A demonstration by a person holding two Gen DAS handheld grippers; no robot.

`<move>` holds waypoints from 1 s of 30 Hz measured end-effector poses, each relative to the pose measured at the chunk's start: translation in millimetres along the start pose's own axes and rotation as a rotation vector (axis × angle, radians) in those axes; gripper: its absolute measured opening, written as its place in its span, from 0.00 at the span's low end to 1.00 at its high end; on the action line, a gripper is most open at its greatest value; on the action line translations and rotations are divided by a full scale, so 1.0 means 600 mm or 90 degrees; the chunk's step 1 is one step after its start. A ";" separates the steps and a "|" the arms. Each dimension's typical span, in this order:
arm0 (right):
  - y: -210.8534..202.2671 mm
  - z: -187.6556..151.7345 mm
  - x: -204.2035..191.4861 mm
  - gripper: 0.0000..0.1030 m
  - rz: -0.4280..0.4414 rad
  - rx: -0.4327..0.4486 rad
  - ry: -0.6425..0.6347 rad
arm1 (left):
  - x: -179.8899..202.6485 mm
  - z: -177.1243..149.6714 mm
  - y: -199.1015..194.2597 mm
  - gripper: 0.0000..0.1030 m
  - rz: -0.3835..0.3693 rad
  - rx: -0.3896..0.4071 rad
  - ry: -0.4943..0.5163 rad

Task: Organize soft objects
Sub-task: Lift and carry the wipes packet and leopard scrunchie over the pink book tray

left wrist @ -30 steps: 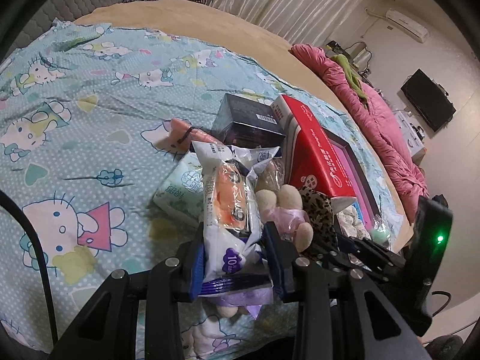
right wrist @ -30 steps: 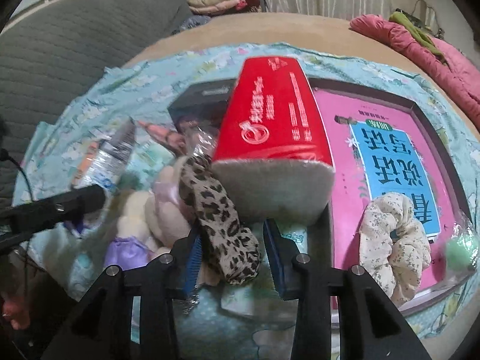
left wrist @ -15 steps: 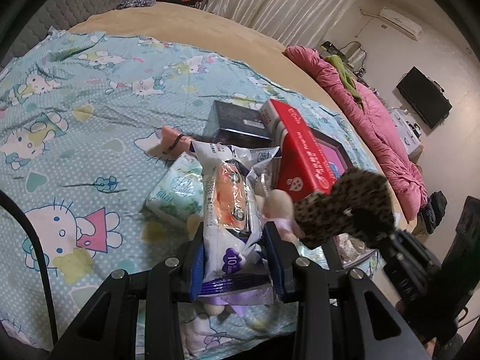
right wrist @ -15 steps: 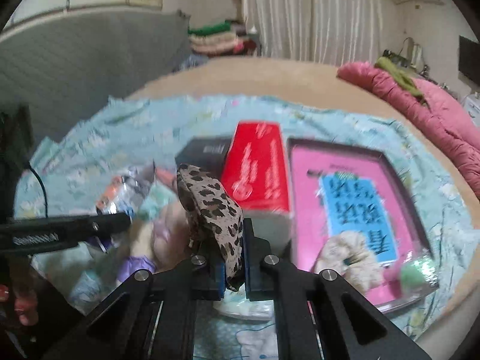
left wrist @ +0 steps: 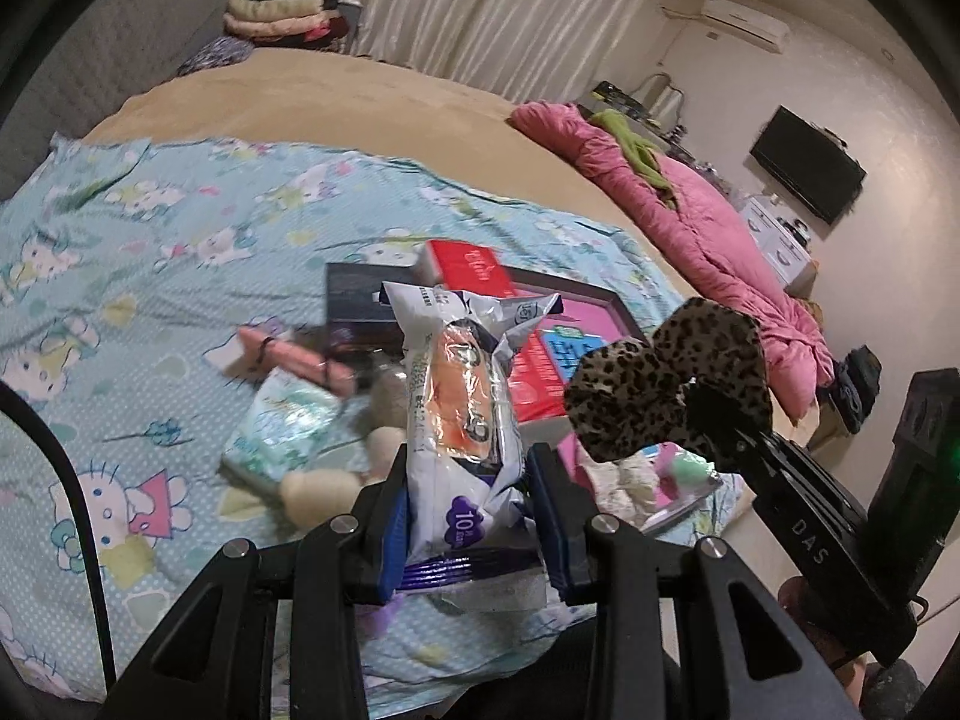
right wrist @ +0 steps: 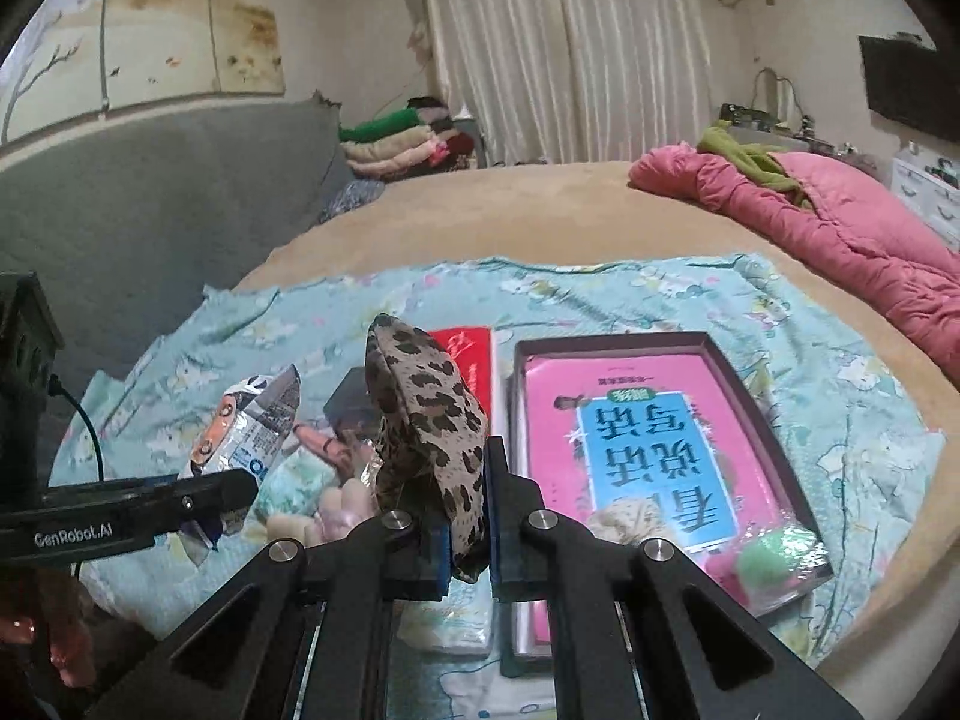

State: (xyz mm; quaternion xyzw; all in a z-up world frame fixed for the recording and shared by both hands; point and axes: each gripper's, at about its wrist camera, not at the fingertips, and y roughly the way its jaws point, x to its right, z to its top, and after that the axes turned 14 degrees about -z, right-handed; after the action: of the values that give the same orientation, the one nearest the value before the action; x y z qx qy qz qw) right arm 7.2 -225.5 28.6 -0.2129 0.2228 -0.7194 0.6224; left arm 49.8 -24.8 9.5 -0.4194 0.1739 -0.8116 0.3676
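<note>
My left gripper (left wrist: 465, 516) is shut on a white plastic pack of tissues (left wrist: 462, 420) with an orange picture, held up above the bed. My right gripper (right wrist: 468, 531) is shut on a leopard-print scrunchie (right wrist: 426, 420), lifted clear of the pile; that scrunchie (left wrist: 666, 384) also shows at the right of the left wrist view. Below lie a cream plush toy (left wrist: 324, 489), a green-white tissue pack (left wrist: 282, 438), a floral scrunchie (right wrist: 627, 519) and a green pompom (right wrist: 768, 561).
A red box (left wrist: 480, 276), a dark box (left wrist: 360, 294) and a framed tray with a pink book (right wrist: 648, 432) lie on the cartoon-cat sheet (left wrist: 150, 276). A pink quilt (right wrist: 840, 240) lies along the far right. Folded clothes (right wrist: 396, 144) are stacked at the back.
The right gripper closed on the leopard scrunchie and lifted it off the pile. Both grippers rose, so the bed looks farther away. The left gripper kept its hold on the tissue pack.
</note>
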 end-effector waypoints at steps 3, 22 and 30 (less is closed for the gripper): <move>-0.005 0.002 0.022 0.08 -0.006 0.007 0.021 | 0.028 0.004 0.012 0.35 -0.001 -0.008 0.018; -0.020 -0.001 0.173 0.08 -0.070 0.018 0.148 | 0.172 0.017 0.132 0.35 -0.017 -0.072 0.125; 0.000 -0.021 0.211 0.08 -0.103 -0.017 0.190 | 0.183 0.008 0.187 0.35 -0.016 -0.111 0.138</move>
State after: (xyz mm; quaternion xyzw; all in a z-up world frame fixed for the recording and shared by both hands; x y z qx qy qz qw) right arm -17.0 -350.4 22.1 -0.1293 0.3043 -0.7880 0.5194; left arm 62.6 -181.5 6.8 -0.3614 0.2771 -0.8388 0.2984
